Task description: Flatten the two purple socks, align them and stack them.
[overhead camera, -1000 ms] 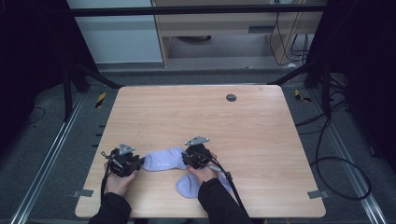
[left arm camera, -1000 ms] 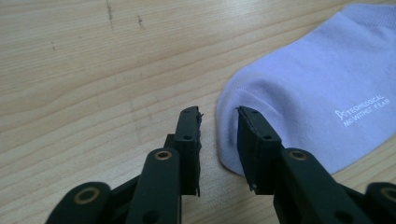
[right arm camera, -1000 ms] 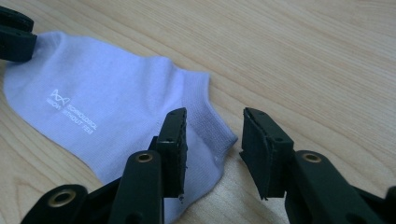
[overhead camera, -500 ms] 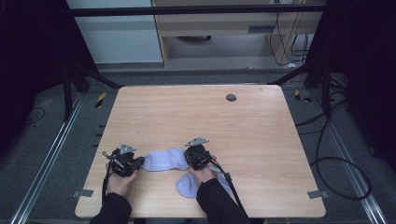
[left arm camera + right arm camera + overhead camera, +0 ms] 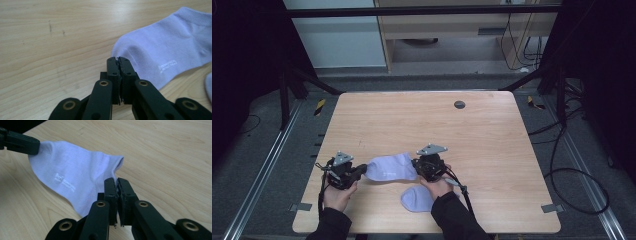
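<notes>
Left gripper (image 5: 360,170) and right gripper (image 5: 416,165) each clamp an opposite end of a lavender sock (image 5: 391,167), stretched between them at the table's (image 5: 492,150) near edge. Second sock (image 5: 416,199) lies just nearer. Judged step: positioning for pairing; next move requires aligning over it.

The left gripper (image 5: 360,170) is sliding slightly toward the table's (image 5: 412,115) near left edge, drawing the sock (image 5: 391,167) out a little flatter between it and the right gripper (image 5: 416,165), which is shifting slightly right and nearer.
</notes>
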The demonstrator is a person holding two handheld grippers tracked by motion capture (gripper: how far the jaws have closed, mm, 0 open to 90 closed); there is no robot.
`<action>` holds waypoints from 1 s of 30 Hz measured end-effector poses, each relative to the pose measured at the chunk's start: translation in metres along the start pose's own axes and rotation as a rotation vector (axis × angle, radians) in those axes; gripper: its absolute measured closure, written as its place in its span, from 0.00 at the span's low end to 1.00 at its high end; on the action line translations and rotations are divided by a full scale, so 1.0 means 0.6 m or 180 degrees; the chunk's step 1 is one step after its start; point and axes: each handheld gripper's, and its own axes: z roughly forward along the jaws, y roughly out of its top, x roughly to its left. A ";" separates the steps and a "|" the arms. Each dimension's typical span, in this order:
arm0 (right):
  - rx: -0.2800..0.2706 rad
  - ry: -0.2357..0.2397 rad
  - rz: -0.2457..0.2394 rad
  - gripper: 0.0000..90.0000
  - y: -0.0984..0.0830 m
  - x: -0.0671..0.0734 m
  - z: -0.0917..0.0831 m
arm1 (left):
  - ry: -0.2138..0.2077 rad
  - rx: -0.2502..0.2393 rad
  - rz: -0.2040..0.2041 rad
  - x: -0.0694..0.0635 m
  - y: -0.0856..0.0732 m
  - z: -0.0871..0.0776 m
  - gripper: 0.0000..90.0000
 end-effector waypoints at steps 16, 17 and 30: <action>-0.0148 0.0064 -0.0116 0.96 -0.016 -0.018 -0.115 | -0.0235 -0.0107 0.0149 -0.077 0.021 -0.025 0.97; -0.0156 0.0059 -0.0117 0.96 -0.023 -0.022 -0.127 | -0.0261 -0.0098 0.0167 -0.084 0.022 -0.024 0.97; -0.0051 -0.0046 -0.0153 0.96 -0.068 -0.036 -0.162 | -0.0399 -0.0017 0.0336 -0.134 0.019 -0.015 0.97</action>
